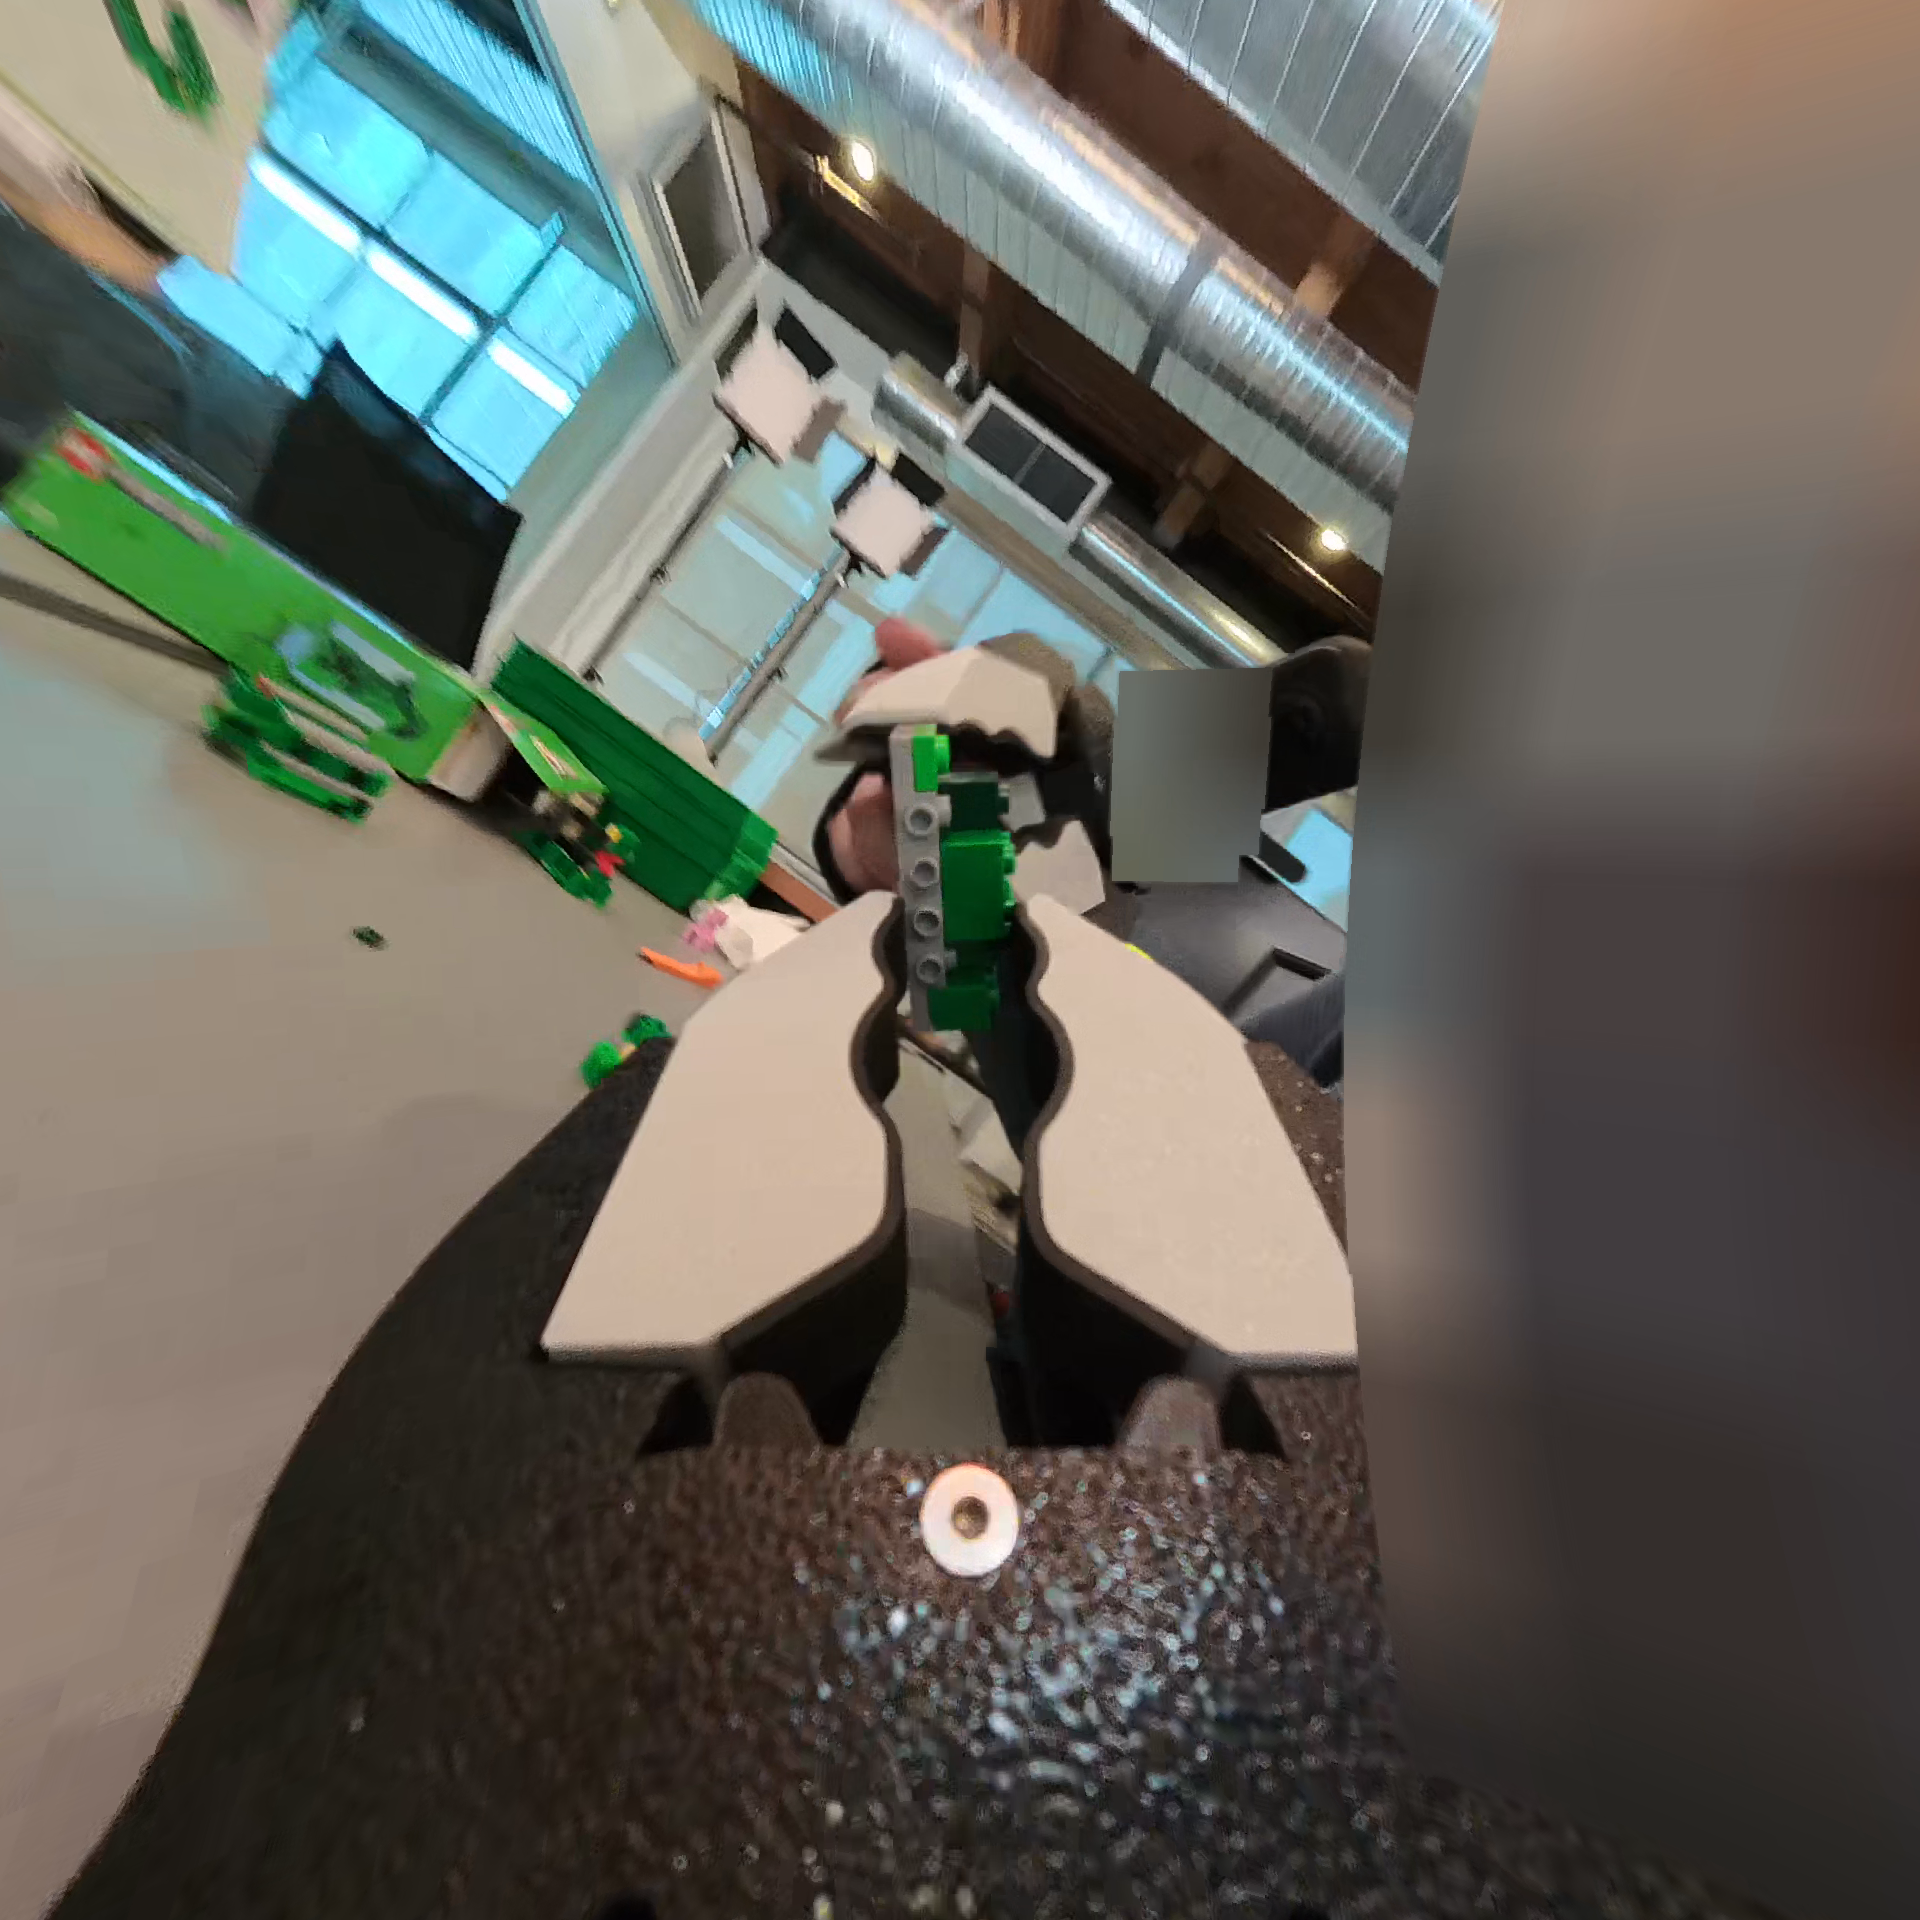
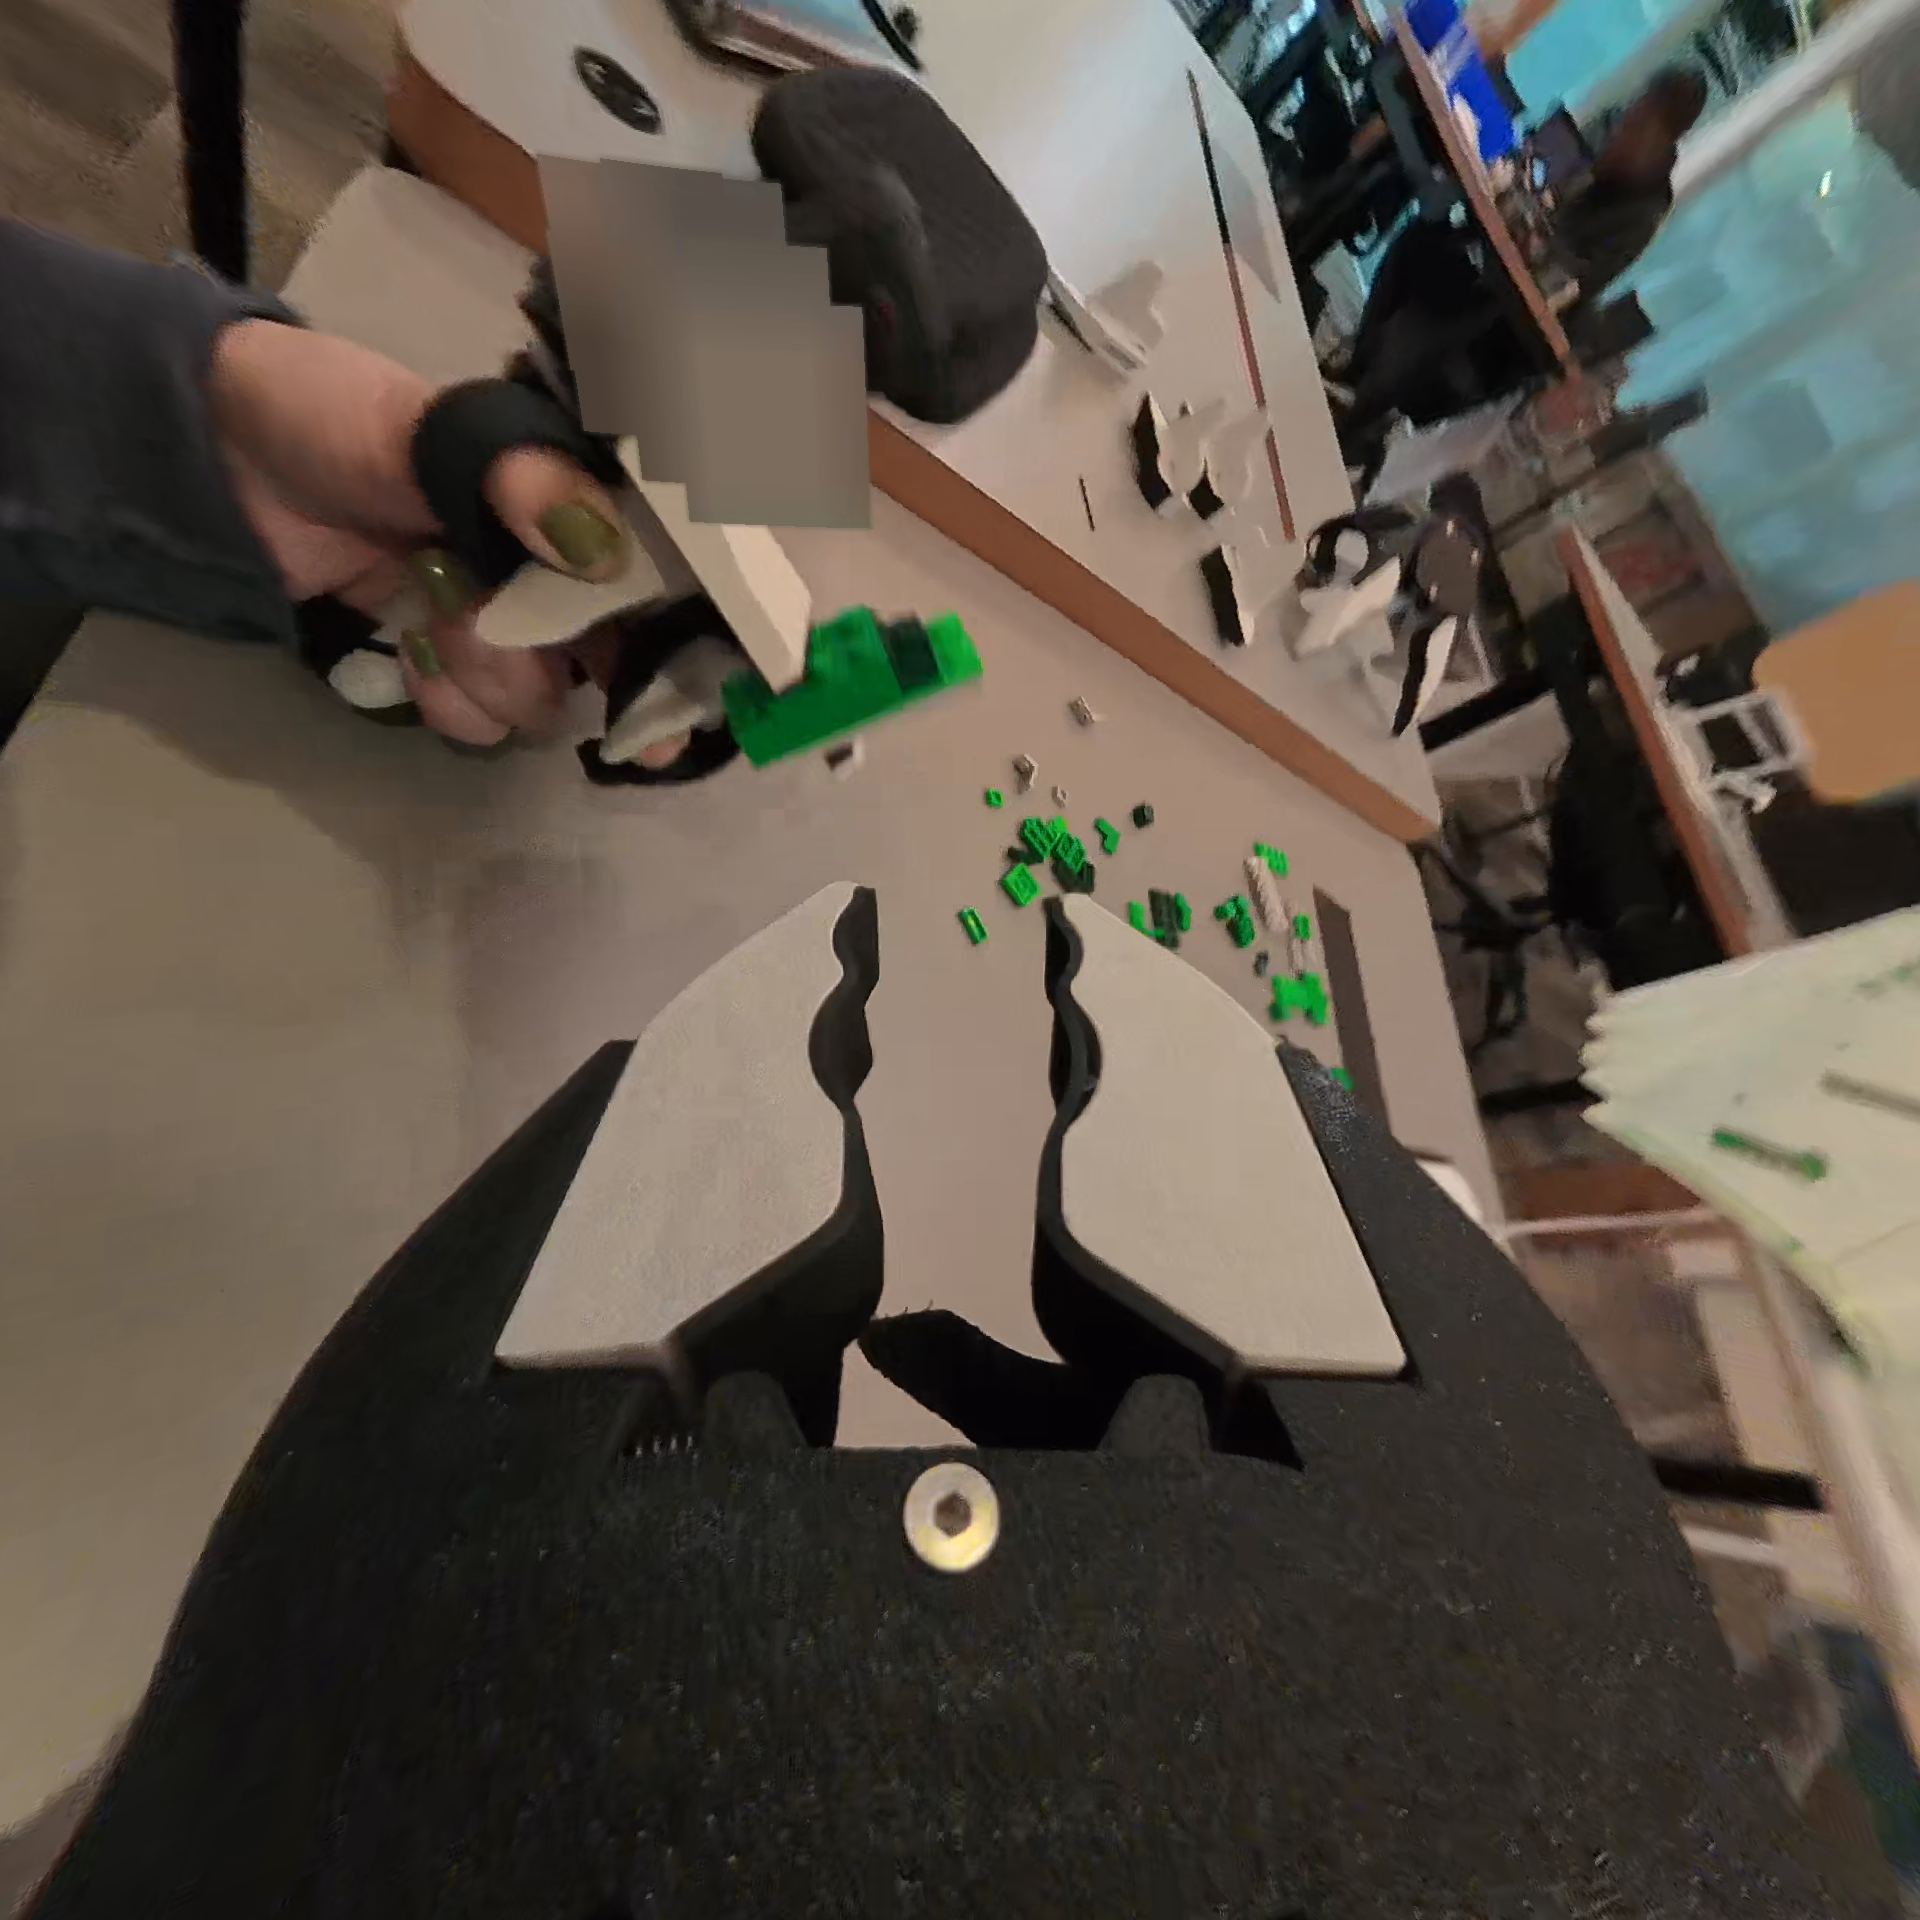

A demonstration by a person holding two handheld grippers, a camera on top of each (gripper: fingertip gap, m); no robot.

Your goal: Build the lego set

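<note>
in the left wrist view, green boxes [image 1: 239,613] are standing at the far left of the grey desk [image 1: 208,1091], with small green models [image 1: 301,748] lying just beside them. an orange piece [image 1: 681,966] and a few loose green bits [image 1: 613,1055] are lying nearer the middle. at centre, the left claw [image 1: 958,920] is gripping the lower end of the green and grey lego build [image 1: 956,883], which is standing upright between its tips, off the desk. the right claw [image 1: 935,707] is hovering at the build's upper end; whether it is touching cannot be told.

in the right wrist view, a person's hand [image 2: 416,540] at the left is holding the left claw [image 2: 769,623], which is clamping the lego build [image 2: 862,675] above the desk [image 2: 312,987]. loose green and grey pieces [image 2: 1060,862] are lying scattered right of centre. the right claw [image 2: 961,914] is standing open and empty, apart from the build. a pale booklet [image 2: 1766,1091] is showing at the right edge.
</note>
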